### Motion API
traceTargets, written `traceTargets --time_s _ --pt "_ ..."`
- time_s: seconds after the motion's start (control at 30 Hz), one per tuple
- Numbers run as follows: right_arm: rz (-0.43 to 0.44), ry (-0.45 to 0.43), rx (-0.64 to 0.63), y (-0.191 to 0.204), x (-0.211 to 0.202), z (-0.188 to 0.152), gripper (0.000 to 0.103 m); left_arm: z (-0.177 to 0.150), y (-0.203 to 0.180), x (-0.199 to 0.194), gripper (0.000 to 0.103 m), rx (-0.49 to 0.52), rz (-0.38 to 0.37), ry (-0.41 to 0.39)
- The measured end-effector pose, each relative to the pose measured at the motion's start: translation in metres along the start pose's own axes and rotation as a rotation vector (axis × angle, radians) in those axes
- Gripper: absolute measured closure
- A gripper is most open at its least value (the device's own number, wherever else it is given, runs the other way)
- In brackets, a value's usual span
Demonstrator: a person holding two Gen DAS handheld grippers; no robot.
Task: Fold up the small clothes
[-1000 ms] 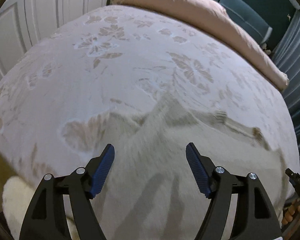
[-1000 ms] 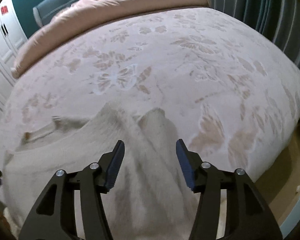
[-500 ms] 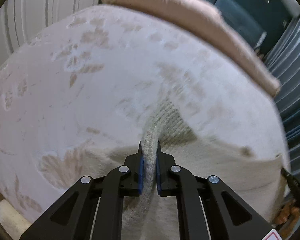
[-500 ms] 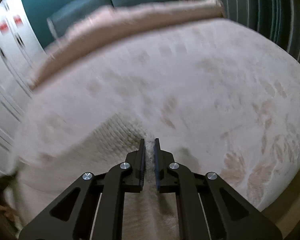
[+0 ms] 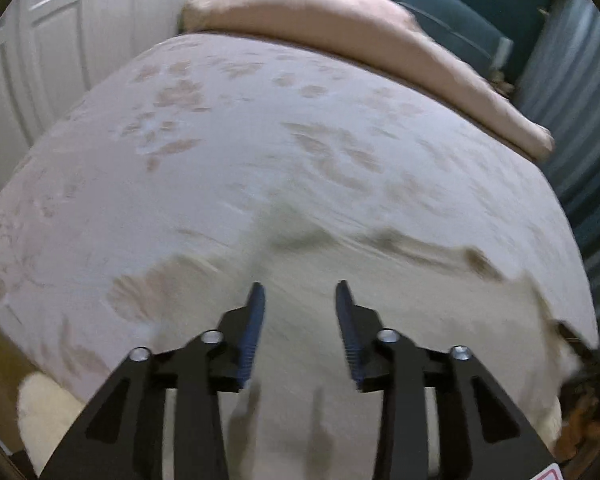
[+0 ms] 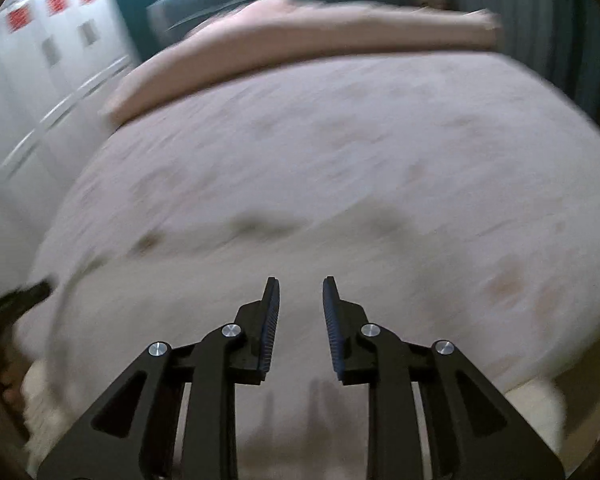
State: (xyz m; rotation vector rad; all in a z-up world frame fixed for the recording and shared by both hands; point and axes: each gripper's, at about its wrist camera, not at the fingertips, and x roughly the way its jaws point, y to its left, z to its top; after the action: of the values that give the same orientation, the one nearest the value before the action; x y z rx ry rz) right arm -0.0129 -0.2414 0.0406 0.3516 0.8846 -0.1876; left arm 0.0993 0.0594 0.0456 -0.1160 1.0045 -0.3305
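Hovering both my grippers over the cream knitted garment (image 5: 400, 280) spread on the bed, with nothing held in either.

My left gripper (image 5: 300, 292) has its blue-padded fingers parted, a clear gap between them, and the pale knit lies below and ahead of them on the near part of the floral bedspread (image 5: 228, 152). My right gripper (image 6: 301, 284) is parted too, its gap narrower, above the same garment (image 6: 204, 280), which reaches toward the near edge of the bed. Both views are blurred, so I cannot make out how the fabric is folded. A pink rolled duvet (image 5: 340, 28) lies across the far end of the bed, in front of a teal headboard (image 5: 452, 4); white panelled doors (image 5: 60, 40) stand to the left.
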Motion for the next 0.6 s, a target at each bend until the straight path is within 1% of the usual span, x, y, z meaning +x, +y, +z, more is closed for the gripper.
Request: traceTargets --time_s 0.03,0.07,0.1,0.13,0.17,0.2,0.23,0.27,0.3,0.37,0.43,0.47,0.5,0.53,0.6 --pt "0.053 0.056 -0.025 0.02 0.009 -0.015 0.08 -0.008 -0.008 0.0 0.063 0.015 -0.013 0.015" --pt "0.081 0.087 -0.047 0.034 0.016 -0.026 0.081 -0.019 -0.017 0.004 0.062 0.034 -0.027 0.048" --pt "0.089 0.116 -0.08 0.048 0.024 -0.037 0.081 -0.034 -0.028 0.014 0.062 0.058 -0.038 0.098" --pt "0.072 0.16 -0.131 0.062 0.038 -0.051 0.081 -0.046 -0.033 0.023 0.062 0.069 -0.029 0.135" --pt "0.049 0.174 -0.15 0.069 0.045 -0.057 0.08 -0.053 -0.037 0.029 0.062 0.075 -0.022 0.16" --pt "0.024 0.161 -0.16 0.073 0.046 -0.06 0.08 -0.064 -0.039 0.036 0.062 0.092 -0.005 0.177" --pt "0.014 0.156 -0.173 0.077 0.041 -0.059 0.08 -0.067 -0.04 0.036 0.062 0.109 0.011 0.16" --pt "0.035 0.158 -0.167 0.079 0.034 -0.056 0.081 -0.07 -0.042 0.033 0.062 0.127 0.018 0.141" --pt "0.081 0.144 -0.134 0.076 0.021 -0.051 0.081 -0.072 -0.044 0.032 0.062 0.139 0.026 0.137" --pt "0.099 0.133 -0.115 0.07 0.012 -0.049 0.081 -0.073 -0.043 0.031 0.062 0.136 0.034 0.141" --pt "0.071 0.149 -0.121 0.066 0.017 -0.054 0.081 -0.074 -0.04 0.03 0.061 0.117 0.037 0.14" --pt "0.046 0.169 -0.12 0.064 0.024 -0.06 0.081 -0.075 -0.044 0.028 0.061 0.118 0.041 0.138" --pt "0.022 0.208 -0.105 0.057 0.034 -0.069 0.083 -0.077 -0.044 0.027 0.06 0.124 0.047 0.134" --pt "0.03 0.209 -0.09 0.052 0.035 -0.073 0.083 -0.08 -0.045 0.025 0.058 0.129 0.049 0.136" --pt "0.045 0.191 -0.063 0.049 0.02 -0.073 0.082 -0.082 -0.044 0.023 0.055 0.138 0.048 0.139"
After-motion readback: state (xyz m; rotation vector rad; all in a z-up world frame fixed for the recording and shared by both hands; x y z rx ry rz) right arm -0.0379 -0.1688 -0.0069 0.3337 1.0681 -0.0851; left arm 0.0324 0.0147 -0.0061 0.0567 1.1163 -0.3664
